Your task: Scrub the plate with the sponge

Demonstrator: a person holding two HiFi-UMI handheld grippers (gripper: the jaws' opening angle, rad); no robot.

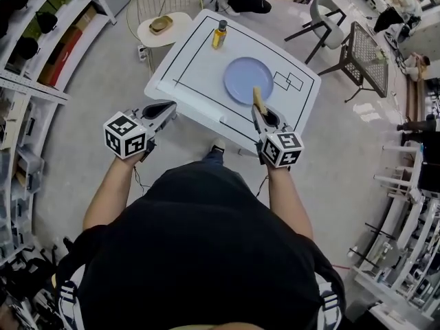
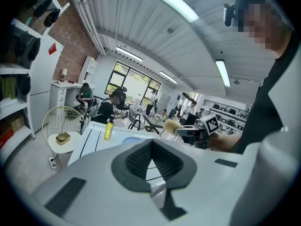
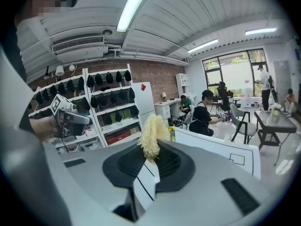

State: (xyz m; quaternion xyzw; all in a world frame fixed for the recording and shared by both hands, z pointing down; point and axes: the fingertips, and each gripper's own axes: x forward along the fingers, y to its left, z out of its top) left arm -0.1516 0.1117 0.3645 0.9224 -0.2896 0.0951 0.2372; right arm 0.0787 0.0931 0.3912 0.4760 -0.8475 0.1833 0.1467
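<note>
A pale blue plate (image 1: 247, 80) lies in the middle of the white table (image 1: 199, 67). My right gripper (image 1: 259, 110) hangs over the table's near edge, just short of the plate, shut on a yellow sponge (image 1: 258, 99) that sticks up past its tips. The right gripper view shows the sponge (image 3: 151, 134) pinched between the jaws of the right gripper (image 3: 149, 160). My left gripper (image 1: 165, 108) is held off the table's near left corner, shut and empty. In the left gripper view the tips of the left gripper (image 2: 151, 144) meet, with the plate (image 2: 133, 140) beyond.
A yellow bottle (image 1: 219, 34) stands at the table's far side, beyond the plate. A small round side table with a bowl (image 1: 161, 25) and a wire chair stand to the far left. Chairs (image 1: 323, 19) and people sit beyond the table. Shelves line the left wall.
</note>
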